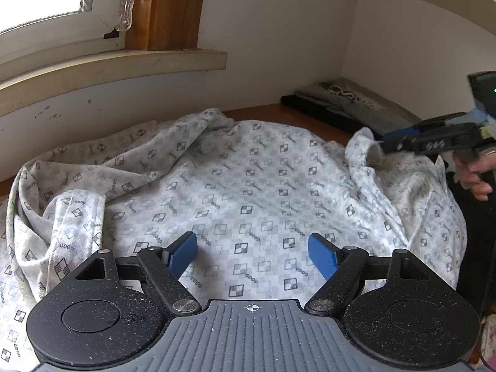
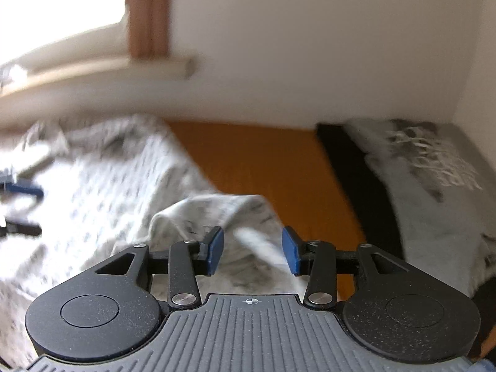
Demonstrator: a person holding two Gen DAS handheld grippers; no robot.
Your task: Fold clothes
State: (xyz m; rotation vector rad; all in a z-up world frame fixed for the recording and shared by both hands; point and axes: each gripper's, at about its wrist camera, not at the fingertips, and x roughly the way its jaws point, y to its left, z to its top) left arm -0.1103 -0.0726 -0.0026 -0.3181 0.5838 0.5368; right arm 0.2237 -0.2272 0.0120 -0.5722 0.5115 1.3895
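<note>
A white garment [image 1: 248, 186] with a small checked-square print lies spread and wrinkled over the wooden table [image 1: 279, 113]. My left gripper [image 1: 252, 255] hovers open over its near middle, blue pads wide apart with nothing between them. At the right, a hand [image 1: 474, 176] holds my right gripper [image 1: 387, 143] at a raised fold of the garment's right edge. In the blurred right wrist view my right gripper [image 2: 251, 249] is open, and a hump of the garment [image 2: 217, 214] rises between and just beyond its blue pads. My left gripper [image 2: 21, 207] shows faintly at the far left.
A stack of folded grey and black clothes [image 1: 350, 105] [image 2: 418, 186] lies in the far right corner against the white wall. Bare orange table [image 2: 263, 161] separates it from the garment. A window sill [image 1: 108, 68] juts out above the table's left back.
</note>
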